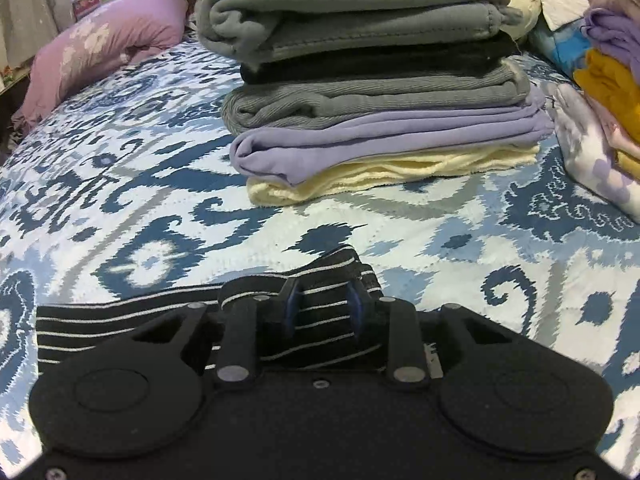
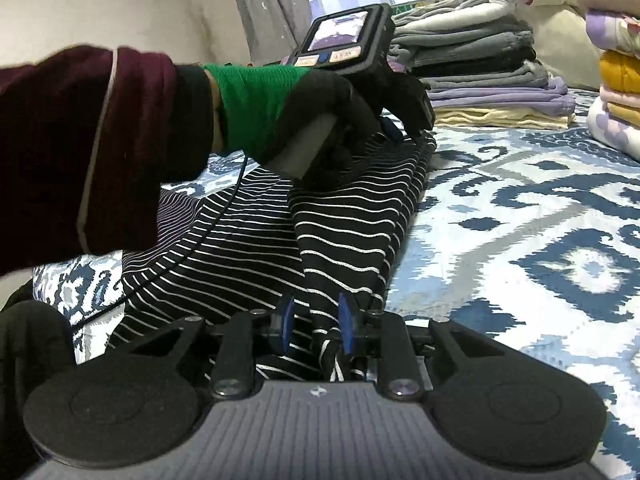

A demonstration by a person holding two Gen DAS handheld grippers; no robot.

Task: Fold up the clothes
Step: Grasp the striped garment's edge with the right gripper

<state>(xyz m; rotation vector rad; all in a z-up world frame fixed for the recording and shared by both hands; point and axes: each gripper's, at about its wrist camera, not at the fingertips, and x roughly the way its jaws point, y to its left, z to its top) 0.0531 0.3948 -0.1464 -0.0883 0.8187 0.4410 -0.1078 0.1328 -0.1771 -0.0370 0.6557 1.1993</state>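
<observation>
While both jaws pinch striped garment, folded stack nearby

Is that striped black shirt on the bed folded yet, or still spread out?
Partly folded. The striped shirt is doubled into a long band, one rumpled part still spreading beside it on the bed.

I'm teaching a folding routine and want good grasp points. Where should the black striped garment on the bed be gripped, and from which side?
Grip the striped garment along its folded right edge, one gripper at each end, coming in low from the near side. That edge lies straight on the bedspread with bare bed beside it. The left gripper and right gripper already pinch cloth there.
</observation>
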